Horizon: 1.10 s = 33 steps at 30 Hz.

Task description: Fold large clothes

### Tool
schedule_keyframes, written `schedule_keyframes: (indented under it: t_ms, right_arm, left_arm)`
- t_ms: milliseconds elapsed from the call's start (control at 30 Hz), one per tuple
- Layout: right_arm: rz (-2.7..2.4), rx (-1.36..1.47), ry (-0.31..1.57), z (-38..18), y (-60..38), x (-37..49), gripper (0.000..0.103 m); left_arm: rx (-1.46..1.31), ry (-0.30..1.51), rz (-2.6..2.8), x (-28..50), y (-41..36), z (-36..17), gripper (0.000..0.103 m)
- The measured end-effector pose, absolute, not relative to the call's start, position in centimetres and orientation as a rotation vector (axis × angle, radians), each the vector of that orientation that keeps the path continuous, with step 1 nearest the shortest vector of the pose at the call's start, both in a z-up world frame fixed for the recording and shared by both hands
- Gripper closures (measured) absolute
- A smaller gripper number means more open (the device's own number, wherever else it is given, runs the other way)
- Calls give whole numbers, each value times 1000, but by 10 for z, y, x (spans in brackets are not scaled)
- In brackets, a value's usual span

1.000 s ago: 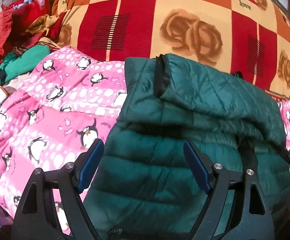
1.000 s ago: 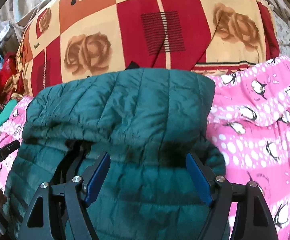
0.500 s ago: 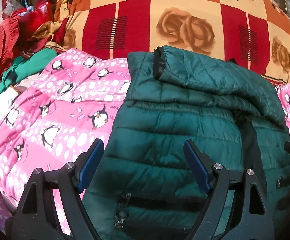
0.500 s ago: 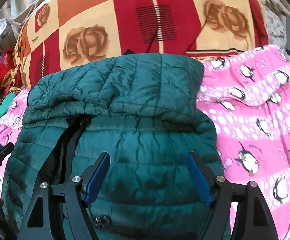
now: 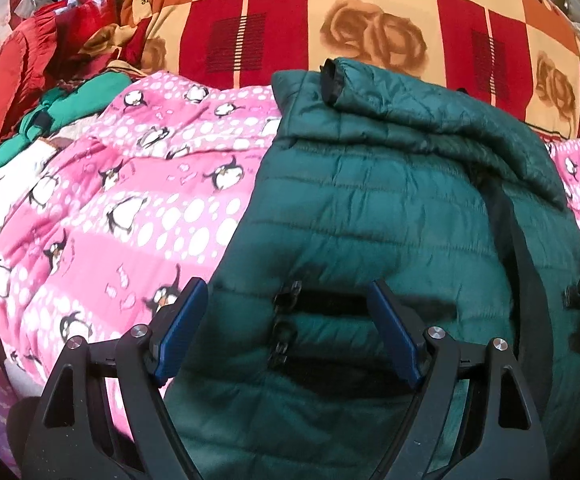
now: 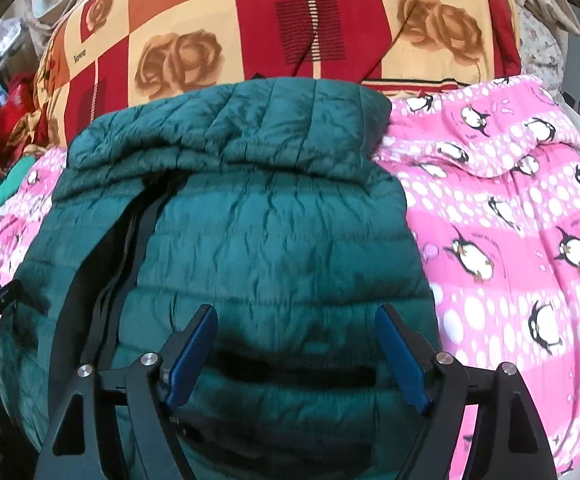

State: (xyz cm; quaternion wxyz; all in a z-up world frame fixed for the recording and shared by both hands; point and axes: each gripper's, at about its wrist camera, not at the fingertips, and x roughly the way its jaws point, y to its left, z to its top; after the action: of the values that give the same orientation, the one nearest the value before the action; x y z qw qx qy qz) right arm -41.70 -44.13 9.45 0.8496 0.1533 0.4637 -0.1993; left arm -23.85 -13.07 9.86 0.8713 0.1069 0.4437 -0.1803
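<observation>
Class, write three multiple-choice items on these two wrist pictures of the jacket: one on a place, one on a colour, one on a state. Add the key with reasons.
1. What does the jacket lie on?
A. a bare wooden floor
B. a pink penguin blanket
C. a chair

2. What colour is the jacket?
A. dark green
B. yellow
C. white

3. How do the jaws of the left gripper and the right gripper stand?
A. both clamped on a sleeve
B. one shut, one open
C. both open, holding nothing

Key: B, pink penguin cloth shows on both sides of the jacket; A, its quilted fabric is dark green in both views; C, the blue pads stand wide apart above the fabric.
</observation>
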Motion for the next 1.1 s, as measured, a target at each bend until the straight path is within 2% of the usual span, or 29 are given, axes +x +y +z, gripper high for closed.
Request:
schedule_keyframes:
  t_ms: [733,1100]
  right_arm:
    - [-444,341,997,93,-410,-474,24]
    - [-441,372,1011,92,-408,-504,21]
  left_arm:
    - [181,981,-387,-272,-89,92,21]
    - [105,1062,-416,-276,-55,85,21]
